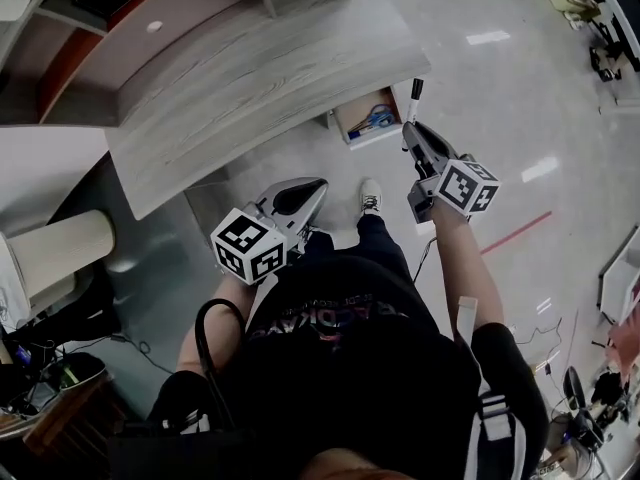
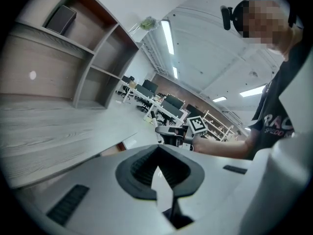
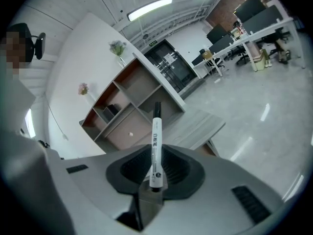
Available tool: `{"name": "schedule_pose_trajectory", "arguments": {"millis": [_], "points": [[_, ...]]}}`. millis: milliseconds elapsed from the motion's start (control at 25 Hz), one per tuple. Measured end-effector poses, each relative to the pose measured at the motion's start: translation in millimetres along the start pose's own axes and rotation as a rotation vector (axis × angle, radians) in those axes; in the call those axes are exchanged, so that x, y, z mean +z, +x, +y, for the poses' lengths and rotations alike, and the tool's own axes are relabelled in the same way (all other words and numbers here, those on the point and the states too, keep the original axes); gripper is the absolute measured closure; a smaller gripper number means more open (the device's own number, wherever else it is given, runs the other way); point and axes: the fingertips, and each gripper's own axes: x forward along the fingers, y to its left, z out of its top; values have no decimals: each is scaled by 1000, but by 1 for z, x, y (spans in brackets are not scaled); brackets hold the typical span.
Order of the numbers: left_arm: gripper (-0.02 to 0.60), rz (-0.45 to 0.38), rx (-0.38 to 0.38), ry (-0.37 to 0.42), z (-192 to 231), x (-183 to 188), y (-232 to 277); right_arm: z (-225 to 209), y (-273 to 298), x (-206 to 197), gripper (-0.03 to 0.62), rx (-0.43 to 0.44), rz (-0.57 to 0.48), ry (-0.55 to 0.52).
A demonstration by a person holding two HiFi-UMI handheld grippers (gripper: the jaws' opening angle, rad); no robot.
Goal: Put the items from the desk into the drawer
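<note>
My right gripper (image 1: 413, 128) is shut on a white marker pen (image 1: 414, 96) with a black cap. The pen sticks out forward past the jaws toward the open drawer (image 1: 345, 108). In the right gripper view the marker pen (image 3: 156, 126) stands upright between the pads of the right gripper (image 3: 155, 153). The drawer hangs under the right end of the grey wooden desk (image 1: 250, 78), and a blue item (image 1: 372, 120) lies inside it. My left gripper (image 1: 318, 186) is lower and to the left, below the desk edge. The left gripper (image 2: 157, 151) has its jaws together with nothing between them.
A shelf unit (image 2: 93, 67) stands at the back of the desk. A cream cylinder (image 1: 60, 253) and cables lie at the left. The person's shoe (image 1: 370, 198) is on the glossy floor between the grippers. A red floor line (image 1: 515, 233) runs at the right.
</note>
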Motion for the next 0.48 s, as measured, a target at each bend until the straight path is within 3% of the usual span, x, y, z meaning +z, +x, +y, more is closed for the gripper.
{"name": "schedule_pose_trajectory", "arguments": {"millis": [480], "points": [[571, 87, -24, -71, -6, -34, 25, -42, 23, -63, 517, -57, 108, 172]]}}
